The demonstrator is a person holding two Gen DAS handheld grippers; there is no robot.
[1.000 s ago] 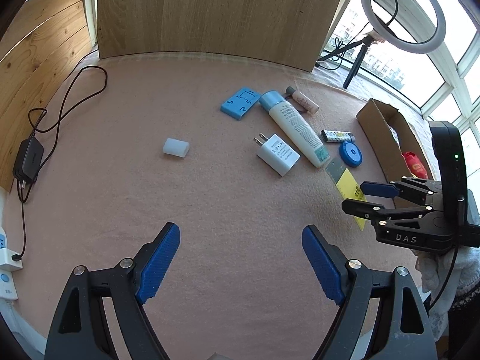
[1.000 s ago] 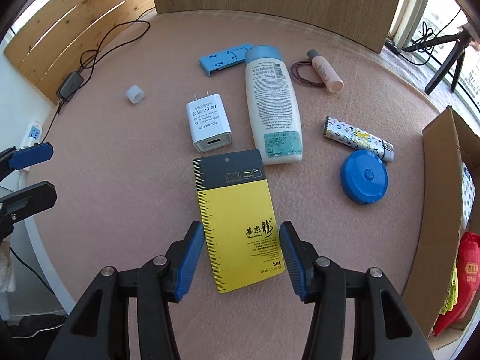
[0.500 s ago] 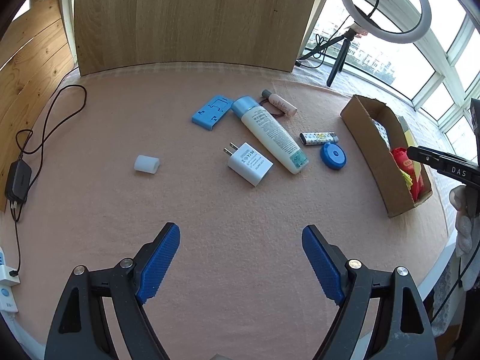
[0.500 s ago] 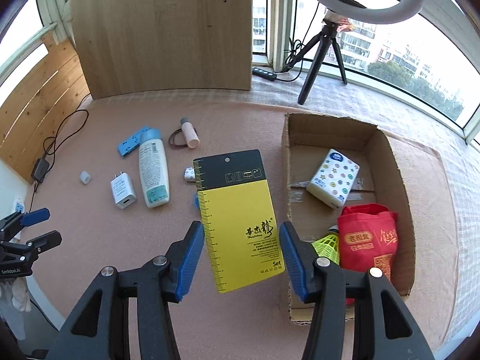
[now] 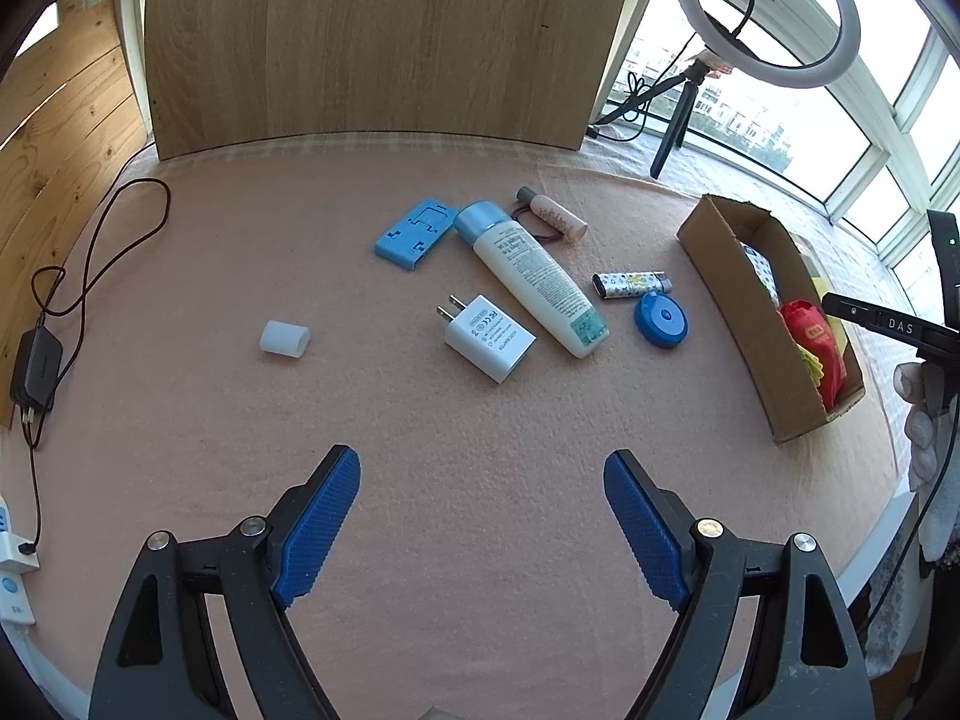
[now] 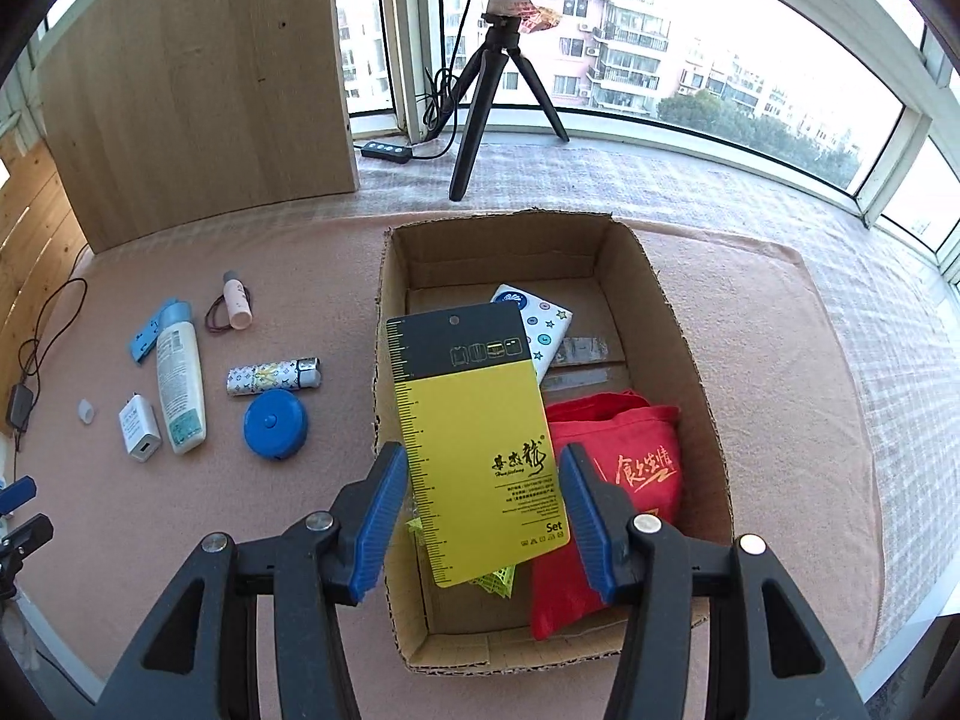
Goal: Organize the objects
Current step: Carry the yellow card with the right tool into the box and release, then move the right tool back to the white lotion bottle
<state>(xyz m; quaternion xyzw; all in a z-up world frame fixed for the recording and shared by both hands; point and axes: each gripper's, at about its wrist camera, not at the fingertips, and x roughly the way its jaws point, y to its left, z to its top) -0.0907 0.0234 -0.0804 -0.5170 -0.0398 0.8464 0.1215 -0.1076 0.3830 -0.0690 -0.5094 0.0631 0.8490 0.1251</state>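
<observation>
My right gripper (image 6: 477,516) pinches the yellow and black packaged card (image 6: 474,444) by its side edges, holding it above the near half of the open cardboard box (image 6: 690,360), over a red bag (image 6: 624,468) and a star-patterned pack (image 6: 543,324) inside. My left gripper (image 5: 480,516) hangs over bare pink tablecloth (image 5: 240,420), jaws spread wide and holding nothing. Left of the box on the cloth I see a blue tape measure (image 6: 275,423), a patterned lighter (image 6: 273,377), a white lotion bottle (image 6: 178,387), a white charger plug (image 6: 139,433), a small pink tube (image 6: 236,301), a blue plastic holder (image 5: 415,233) and a little white cap (image 5: 284,338)
</observation>
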